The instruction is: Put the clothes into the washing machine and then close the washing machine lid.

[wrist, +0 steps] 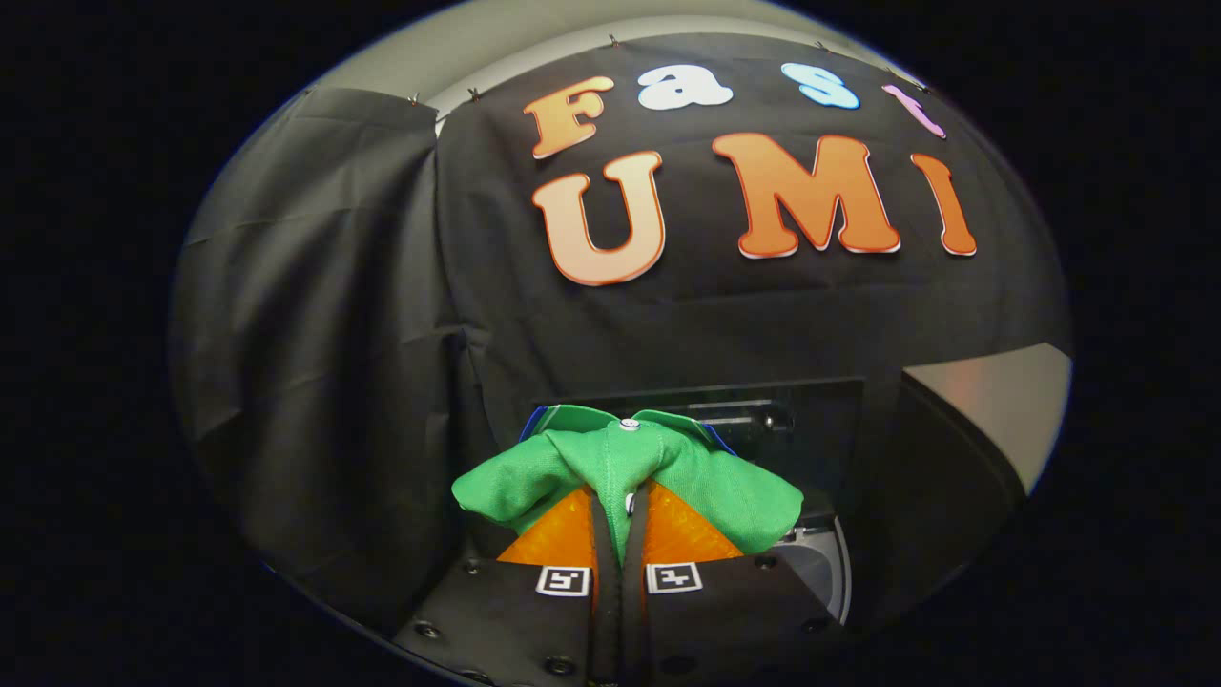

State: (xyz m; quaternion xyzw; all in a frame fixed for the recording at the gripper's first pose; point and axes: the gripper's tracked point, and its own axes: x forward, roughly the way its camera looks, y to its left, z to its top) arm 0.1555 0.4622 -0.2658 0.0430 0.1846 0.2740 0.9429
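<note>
A green garment (620, 472) with white buttons and a blue-edged collar hangs bunched over my fingers. My gripper (618, 515) is shut on the green garment, both fingers pinching a fold of cloth between them. Beyond and slightly right of the cloth stands the washing machine (811, 553), with its dark raised lid (801, 420) upright behind the garment and a pale rounded rim just right of my fingers. The tub's inside is hidden by the cloth and my fingers.
The booth's black cloth wall (382, 334) hangs close behind and to the left of the machine. A pale panel (1002, 401) shows at the right past the cloth's edge.
</note>
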